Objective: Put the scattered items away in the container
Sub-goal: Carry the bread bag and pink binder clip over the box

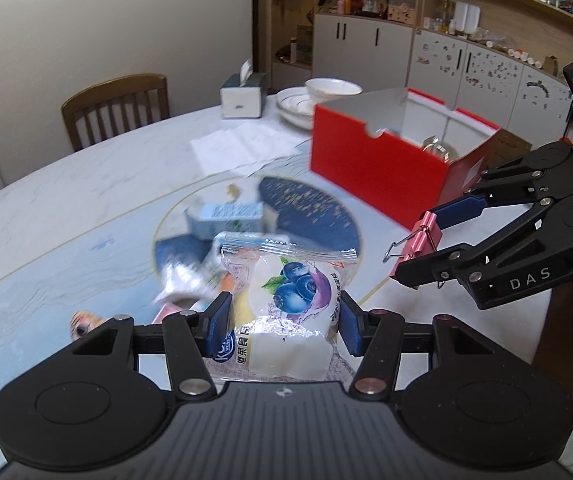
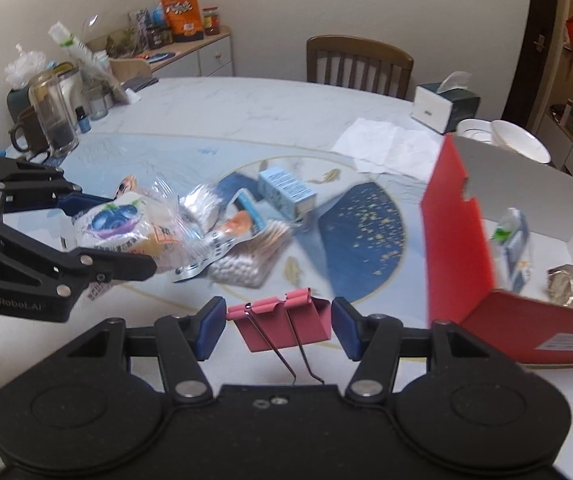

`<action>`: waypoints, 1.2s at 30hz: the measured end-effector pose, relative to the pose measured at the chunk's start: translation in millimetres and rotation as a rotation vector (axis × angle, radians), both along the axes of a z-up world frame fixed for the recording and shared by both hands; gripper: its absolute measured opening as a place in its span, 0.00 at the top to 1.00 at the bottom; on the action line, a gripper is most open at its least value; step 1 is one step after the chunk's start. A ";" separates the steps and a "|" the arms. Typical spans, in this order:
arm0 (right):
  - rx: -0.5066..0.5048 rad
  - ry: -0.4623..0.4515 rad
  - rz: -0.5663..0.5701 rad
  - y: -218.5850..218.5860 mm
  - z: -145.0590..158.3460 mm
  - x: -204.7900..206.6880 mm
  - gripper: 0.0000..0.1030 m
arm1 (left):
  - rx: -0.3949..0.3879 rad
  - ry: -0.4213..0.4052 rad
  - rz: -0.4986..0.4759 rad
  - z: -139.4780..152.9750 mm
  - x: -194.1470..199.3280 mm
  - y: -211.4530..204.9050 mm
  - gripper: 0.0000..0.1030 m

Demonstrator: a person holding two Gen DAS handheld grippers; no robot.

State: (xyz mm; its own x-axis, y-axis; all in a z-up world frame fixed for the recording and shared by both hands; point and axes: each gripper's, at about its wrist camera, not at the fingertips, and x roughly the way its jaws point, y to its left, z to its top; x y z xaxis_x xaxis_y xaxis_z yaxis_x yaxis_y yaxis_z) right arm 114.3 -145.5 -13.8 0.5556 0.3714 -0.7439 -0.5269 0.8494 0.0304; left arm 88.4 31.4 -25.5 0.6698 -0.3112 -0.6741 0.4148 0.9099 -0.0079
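My left gripper (image 1: pixel 286 320) is shut on a clear zip bag holding a blueberry-print snack (image 1: pixel 292 292), lifted above the table; the right wrist view shows the same gripper (image 2: pixel 118 236) and bag (image 2: pixel 126 224) at the left. My right gripper (image 2: pixel 278 324) is shut on a pink binder clip (image 2: pixel 286 318), its wire handles pointing back at the camera. In the left wrist view that gripper (image 1: pixel 418 246) hangs beside the open red box (image 1: pixel 374 168). A blue carton (image 2: pixel 286 192), a cotton swab bag (image 2: pixel 246 264) and a sachet (image 2: pixel 226 236) lie scattered on the round table (image 2: pixel 206 108).
The red box (image 2: pixel 454 232) stands at the right with a carton (image 2: pixel 514 240) and a foil packet (image 2: pixel 568 284) inside. Behind it are white bowls (image 2: pixel 518 144), a tissue box (image 2: pixel 444 106) and paper sheets (image 2: pixel 386 146). A glass jar (image 2: pixel 52 116) and a mug stand far left; a chair (image 2: pixel 358 64) stands behind.
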 end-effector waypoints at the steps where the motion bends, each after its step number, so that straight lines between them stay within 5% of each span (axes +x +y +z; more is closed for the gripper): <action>1: -0.001 -0.009 -0.004 -4.8 3.7 0.3 0.45 | -0.001 -0.002 -0.006 2.2 1.3 -5.0 0.48; 19: 0.049 -0.119 -0.110 -110.8 60.9 40.2 0.45 | -0.025 -0.057 -0.103 39.1 41.2 -94.0 0.48; 36: 0.025 -0.122 -0.193 -193.9 53.7 112.3 0.45 | 0.019 -0.065 -0.190 51.3 94.1 -194.5 0.48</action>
State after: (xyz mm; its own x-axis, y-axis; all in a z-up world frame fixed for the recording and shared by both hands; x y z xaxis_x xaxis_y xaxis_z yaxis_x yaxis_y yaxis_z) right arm 226.6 -339.5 39.9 0.7033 0.2669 -0.6589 -0.3561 0.9345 -0.0016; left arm 182.5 -163.1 25.8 0.6424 -0.4236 -0.6386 0.5782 0.8149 0.0411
